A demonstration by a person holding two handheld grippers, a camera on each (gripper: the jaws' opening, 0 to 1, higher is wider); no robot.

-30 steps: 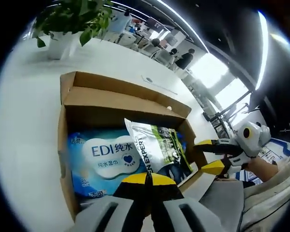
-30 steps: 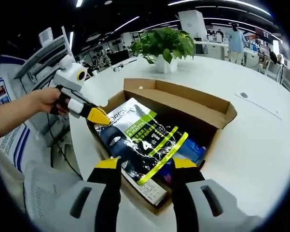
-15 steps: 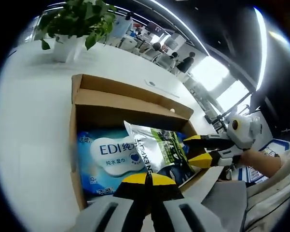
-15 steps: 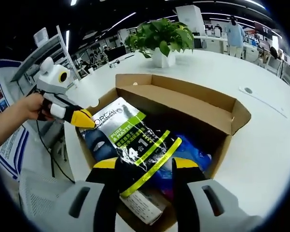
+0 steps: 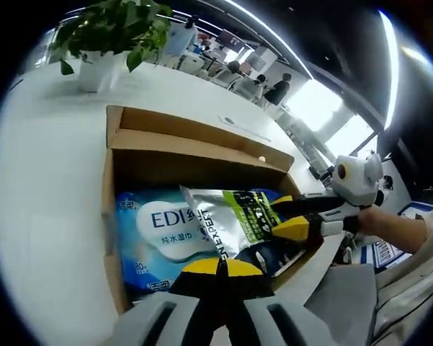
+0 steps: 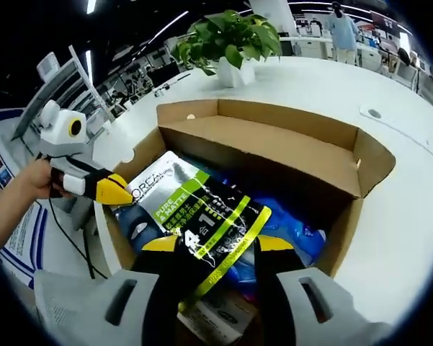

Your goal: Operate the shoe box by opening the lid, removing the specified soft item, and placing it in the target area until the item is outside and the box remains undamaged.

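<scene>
The shoe box sits open on the white table, with its lid flap standing up toward the top of the right gripper view. Inside lies the soft item, a shiny green and black pouch. It rests on top of a blue wipes pack, which shows at the lower left of the left gripper view.

The pouch is long and flat. In the right gripper view its long side runs from the upper left, near the left gripper, down to the bottom middle of the frame. That low end sits right between the two jaws of the right gripper. The jaws are spread apart, one on each side of the pouch end, and they look not yet squeezed onto it. So the right gripper is the nearer one to grab with, and the pouch lies straight ahead of it.

The left gripper is pinched closed with nothing in it. Its yellow tip sits just beside the far corner of the pouch, at the box's edge.

In the left gripper view the right gripper comes in from the right side, over the pouch.
</scene>
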